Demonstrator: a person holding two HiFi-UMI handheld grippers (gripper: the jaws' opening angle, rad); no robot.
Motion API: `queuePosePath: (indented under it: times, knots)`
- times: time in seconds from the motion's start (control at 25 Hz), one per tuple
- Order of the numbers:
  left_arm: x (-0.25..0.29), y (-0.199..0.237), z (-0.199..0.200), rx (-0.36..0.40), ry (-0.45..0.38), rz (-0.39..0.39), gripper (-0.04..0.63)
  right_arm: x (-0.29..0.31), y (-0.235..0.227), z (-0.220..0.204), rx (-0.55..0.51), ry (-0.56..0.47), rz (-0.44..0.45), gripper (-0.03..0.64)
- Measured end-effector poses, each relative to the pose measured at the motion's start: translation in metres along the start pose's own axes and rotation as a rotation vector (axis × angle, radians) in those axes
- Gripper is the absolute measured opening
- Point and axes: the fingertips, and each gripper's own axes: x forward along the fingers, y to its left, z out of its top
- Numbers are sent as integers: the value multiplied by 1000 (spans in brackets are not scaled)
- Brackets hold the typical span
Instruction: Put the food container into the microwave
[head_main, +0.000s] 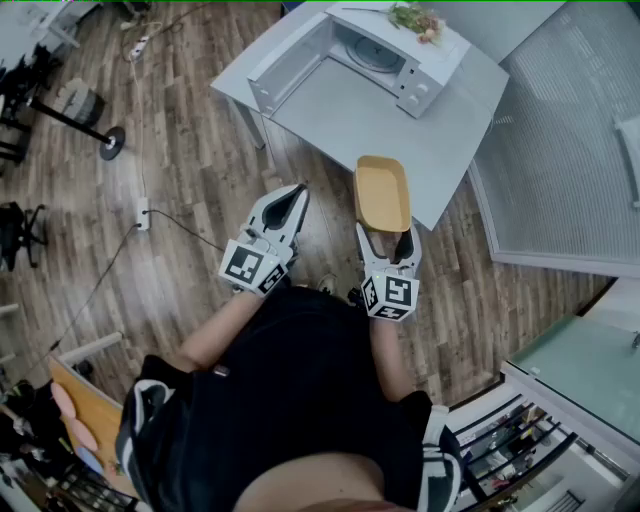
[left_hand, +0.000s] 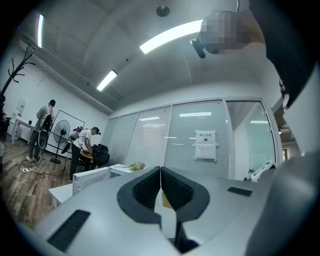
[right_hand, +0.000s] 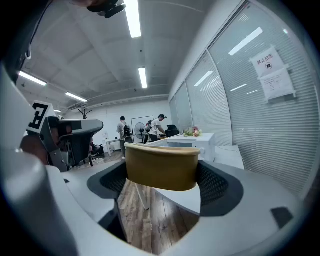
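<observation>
A yellow-tan food container (head_main: 381, 193) is held out over the near edge of the white table (head_main: 400, 150), my right gripper (head_main: 386, 233) shut on its near end. The right gripper view shows the container (right_hand: 162, 166) clamped between the black pads, the right gripper (right_hand: 161, 182) around it. The white microwave (head_main: 360, 55) stands at the table's far side with its door (head_main: 285, 62) swung open to the left. My left gripper (head_main: 296, 197) hovers left of the container, above the floor, jaws shut and empty; the left gripper (left_hand: 160, 192) shows its pads pressed together.
A small flower bunch (head_main: 416, 18) lies on top of the microwave. A fan stand (head_main: 100, 135) and a power strip with cable (head_main: 143, 212) are on the wooden floor to the left. A glass partition (head_main: 570, 150) runs along the right. People (left_hand: 82, 147) stand far off.
</observation>
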Motion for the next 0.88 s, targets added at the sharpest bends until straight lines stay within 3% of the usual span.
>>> queuePosePath:
  times: [0.48, 0.88]
  knots:
    - [-8, 18, 2, -18, -3, -3, 25, 6, 13, 1, 8, -2, -15, 459]
    - [-22, 68, 9, -41, 7, -45, 25, 31, 45, 4, 36, -20, -93, 459]
